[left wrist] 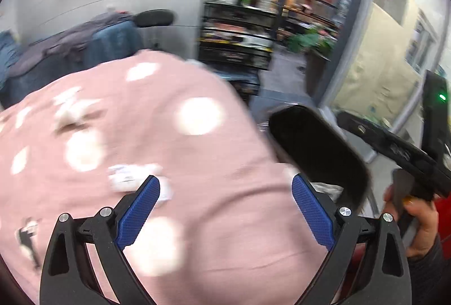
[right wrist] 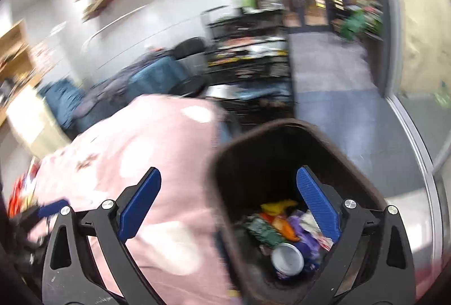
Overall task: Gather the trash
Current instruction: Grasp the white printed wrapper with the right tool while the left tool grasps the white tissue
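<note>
While both tongs were held released, empty, white wrapper (left wrist: 135, 178) was seen just beyond left tongs (left wrist: 225, 209); right tongs (right wrist: 228, 205) farther, over bin (right wrist: 225, 164).

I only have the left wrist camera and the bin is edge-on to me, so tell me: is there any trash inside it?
Observer: Yes. The right wrist view looks down into the bin, and colourful wrappers lie at its bottom.
Operator: Anything besides wrappers?
Observer: A round, pale can or cup lies among them; it is too blurred to tell which.
Operator: Is the right gripper carrying something?
Observer: No. The right gripper is open, with nothing between its fingers.
</note>
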Demonstrator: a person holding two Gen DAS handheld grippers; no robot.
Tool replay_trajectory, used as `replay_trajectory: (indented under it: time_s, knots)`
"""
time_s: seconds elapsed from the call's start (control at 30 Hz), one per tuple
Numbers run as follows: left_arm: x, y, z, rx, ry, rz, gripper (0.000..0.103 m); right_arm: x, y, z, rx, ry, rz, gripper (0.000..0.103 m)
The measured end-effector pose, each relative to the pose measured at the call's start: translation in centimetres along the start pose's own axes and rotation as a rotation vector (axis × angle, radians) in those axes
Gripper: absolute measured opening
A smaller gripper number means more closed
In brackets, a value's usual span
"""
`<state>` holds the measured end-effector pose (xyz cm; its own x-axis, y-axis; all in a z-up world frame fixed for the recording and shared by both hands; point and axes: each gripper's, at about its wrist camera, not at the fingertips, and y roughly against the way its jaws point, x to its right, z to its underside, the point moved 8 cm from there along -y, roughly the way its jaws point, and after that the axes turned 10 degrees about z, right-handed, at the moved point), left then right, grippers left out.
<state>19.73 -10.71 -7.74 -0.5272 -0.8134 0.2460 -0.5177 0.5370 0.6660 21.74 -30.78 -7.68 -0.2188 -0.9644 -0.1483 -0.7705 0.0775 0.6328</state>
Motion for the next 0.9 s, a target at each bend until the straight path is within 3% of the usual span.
replay_trajectory:
  time_s: [0.33, 0.5, 0.57, 0.73, 0.8, 0.83, 0.87, 0.9]
  knots:
    - [-15.6, 5.2, 0.4, 0.056, 0.198, -0.236, 0.094, -15.2, -2.4, 1.2, -0.142, 0.348, -0.248, 0.096]
    - [-19.7, 4.3, -0.1, 0.025, 0.196, -0.288, 0.094, -22.2, -4.9, 3.5, -0.176, 0.605, -0.233, 0.094]
    - [-20.9, 3.8, -0.1, 0.011, 0.177, -0.295, 0.094, -23.8, -6.2, 4.4, -0.213, 0.664, -0.229, 0.088]
    - [-21.4, 2.1, -0.7, -0.016, 0.135, -0.285, 0.094, -26.0, -9.2, 6.0, -0.295, 0.711, -0.211, 0.084]
    - [-21.6, 1.4, -1.3, -0.02, 0.118, -0.288, 0.094, -26.5, -10.4, 6.7, -0.326, 0.723, -0.216, 0.079]
    - [-21.7, 1.0, -1.7, -0.022, 0.109, -0.29, 0.094, -26.8, -11.0, 7.3, -0.353, 0.73, -0.219, 0.067]
    - [-22.0, 0.6, -2.3, -0.022, 0.101, -0.297, 0.094, -26.8, -11.3, 7.9, -0.385, 0.732, -0.236, 0.045]
    - [-22.2, 0.2, -2.7, -0.023, 0.097, -0.302, 0.094, -26.9, -11.5, 8.0, -0.393, 0.732, -0.243, 0.037]
